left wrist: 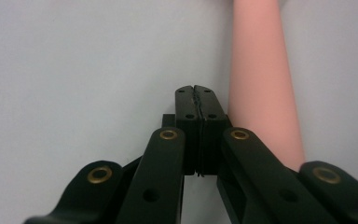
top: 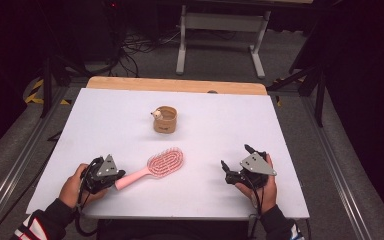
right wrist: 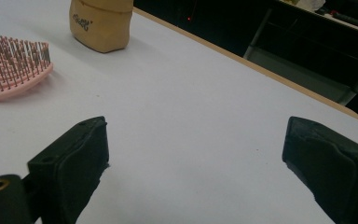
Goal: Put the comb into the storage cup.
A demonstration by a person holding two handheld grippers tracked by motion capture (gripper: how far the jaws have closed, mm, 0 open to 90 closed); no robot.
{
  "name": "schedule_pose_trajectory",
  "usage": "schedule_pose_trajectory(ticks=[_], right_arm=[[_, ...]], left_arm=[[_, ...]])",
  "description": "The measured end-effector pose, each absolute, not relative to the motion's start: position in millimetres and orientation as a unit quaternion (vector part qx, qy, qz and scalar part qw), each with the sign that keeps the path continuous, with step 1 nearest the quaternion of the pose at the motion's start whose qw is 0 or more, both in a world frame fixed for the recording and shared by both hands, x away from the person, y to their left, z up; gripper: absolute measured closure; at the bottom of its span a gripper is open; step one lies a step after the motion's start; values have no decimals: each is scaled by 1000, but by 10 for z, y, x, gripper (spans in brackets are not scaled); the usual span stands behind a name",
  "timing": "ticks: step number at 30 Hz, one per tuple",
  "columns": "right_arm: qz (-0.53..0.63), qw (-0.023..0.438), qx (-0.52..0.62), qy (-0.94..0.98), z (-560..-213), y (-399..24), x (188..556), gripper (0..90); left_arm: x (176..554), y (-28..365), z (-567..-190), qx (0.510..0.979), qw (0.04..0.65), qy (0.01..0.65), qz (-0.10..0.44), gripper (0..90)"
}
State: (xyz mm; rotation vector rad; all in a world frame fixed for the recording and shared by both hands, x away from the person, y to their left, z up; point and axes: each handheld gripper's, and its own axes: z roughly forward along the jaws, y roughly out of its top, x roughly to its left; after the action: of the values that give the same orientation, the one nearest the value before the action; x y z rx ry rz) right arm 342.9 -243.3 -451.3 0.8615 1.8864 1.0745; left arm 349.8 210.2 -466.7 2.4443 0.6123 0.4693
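**Brush waits by closed tongs**

Pink brush [top: 156, 167] lies low in the middle of the high view. The left gripper [top: 114, 176] is pressed together beside its handle, holding nothing. It should open first, then pinch the handle. The right gripper [top: 234, 162] sits wide apart.

On the white table [top: 105, 125]: one pink hairbrush [top: 156, 166] at six o'clock from one tan pouch-like holder [top: 165, 120]. Two hand-held grippers, the left gripper [top: 120, 176] at eight o'clock and the right gripper [top: 235, 157] at four, one per hand.
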Motion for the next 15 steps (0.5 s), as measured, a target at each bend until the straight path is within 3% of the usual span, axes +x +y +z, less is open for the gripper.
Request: schedule_pose_trajectory(ticks=[15], right_arm=[[423,389,337,746,-4514,-2426,3430,78]], left_arm=[[3296,2145,-4669,915,294,226,157,895]])
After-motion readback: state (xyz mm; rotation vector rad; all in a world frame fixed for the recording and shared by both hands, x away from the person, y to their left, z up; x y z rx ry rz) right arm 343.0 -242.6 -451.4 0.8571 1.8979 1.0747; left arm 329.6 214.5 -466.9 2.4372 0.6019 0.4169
